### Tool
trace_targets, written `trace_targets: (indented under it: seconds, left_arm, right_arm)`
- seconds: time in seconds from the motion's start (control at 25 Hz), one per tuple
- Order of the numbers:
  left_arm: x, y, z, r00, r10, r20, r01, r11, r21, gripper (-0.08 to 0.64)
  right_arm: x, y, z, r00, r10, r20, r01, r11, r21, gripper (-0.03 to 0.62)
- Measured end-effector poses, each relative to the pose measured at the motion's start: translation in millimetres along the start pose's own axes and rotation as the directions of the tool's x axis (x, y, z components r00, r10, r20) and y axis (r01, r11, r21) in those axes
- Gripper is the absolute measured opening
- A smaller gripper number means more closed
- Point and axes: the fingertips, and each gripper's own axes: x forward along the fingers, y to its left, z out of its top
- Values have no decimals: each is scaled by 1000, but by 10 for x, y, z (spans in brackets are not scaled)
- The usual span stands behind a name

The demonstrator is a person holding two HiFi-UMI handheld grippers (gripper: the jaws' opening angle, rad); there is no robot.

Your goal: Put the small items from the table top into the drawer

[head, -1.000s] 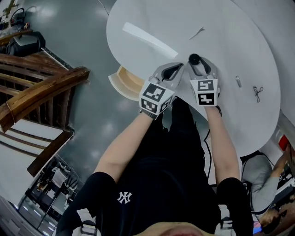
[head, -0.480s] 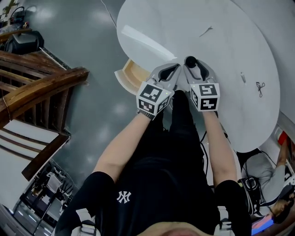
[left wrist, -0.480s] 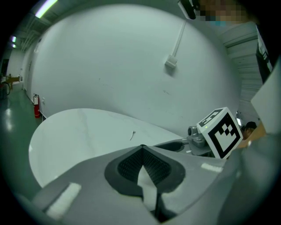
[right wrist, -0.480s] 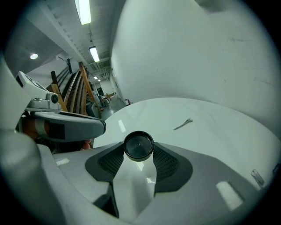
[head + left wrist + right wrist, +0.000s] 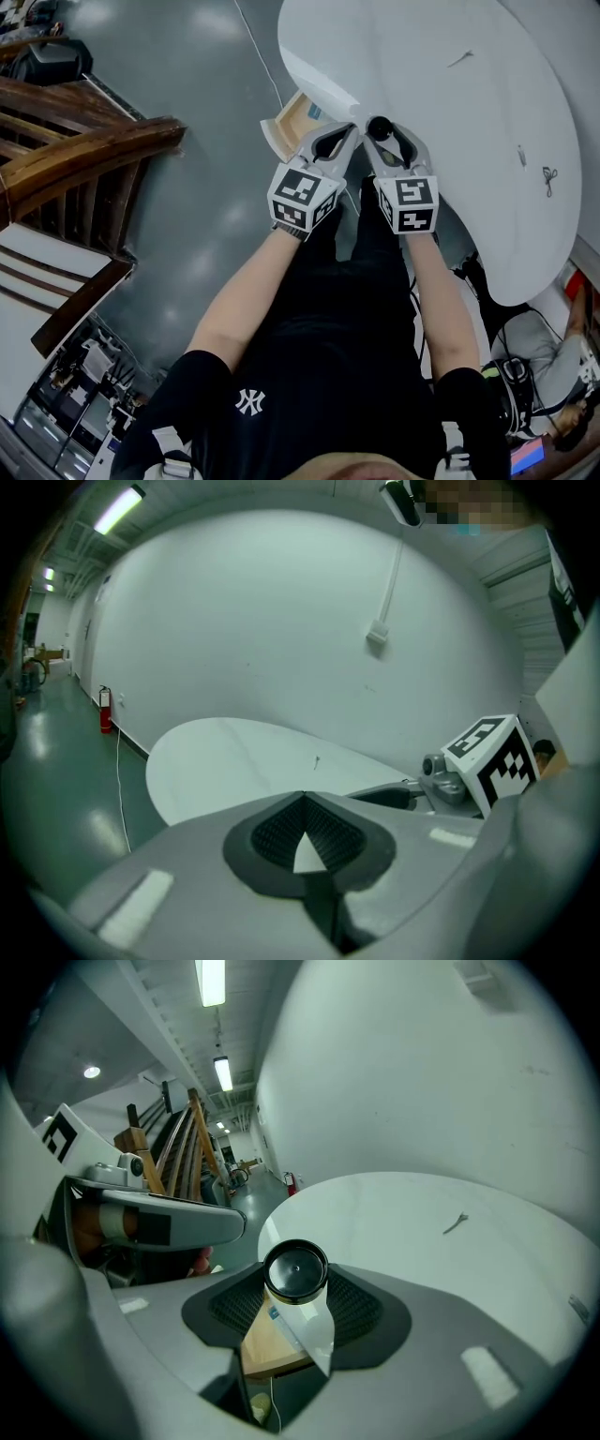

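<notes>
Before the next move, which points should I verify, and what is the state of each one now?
1. Right gripper closed on the black-capped item: ok.
2. Drawer open: ok.
3. Item directly above the drawer: cannot tell.
4. Left gripper shut and empty: ok.
5. Table emptied: not ok; a thin piece, a small cylinder and a wiry thing lie on it.

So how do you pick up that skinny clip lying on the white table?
Best to pinch the skinny clip across its middle, coming straight down from above. It lies flat on the table, so only its long thin sides offer a hold.
</notes>
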Motion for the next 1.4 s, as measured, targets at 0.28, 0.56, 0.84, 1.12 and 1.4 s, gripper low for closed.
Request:
trace_targets:
  seconds: [0.28, 0.56, 0.84, 1.12, 1.4]
  left_arm:
    - [-399, 436, -305, 997, 72, 10, -71, 997, -39, 0]
    - [-551, 629, -583, 996, 87, 14, -86, 993, -77, 0]
    - [-441, 791, -765, 996, 83, 14, -82, 992, -100, 0]
    - [-301, 964, -879, 996, 89, 15, -87, 989, -117, 0]
    - [-197, 1057, -917, 995, 91, 32, -86, 989, -124, 0]
  right_arm:
    - [243, 673, -277, 998, 64, -27, -65, 995, -69, 233]
    - [583, 932, -674, 990, 107, -89, -115, 989, -88, 233]
    - [1009, 911, -1013, 975, 133, -180, -153, 983, -104, 235]
    - [1365, 865, -1316, 950, 150, -275, -182, 979, -92, 235]
    - [1622, 835, -1594, 901, 153, -405, -210, 972, -100, 235]
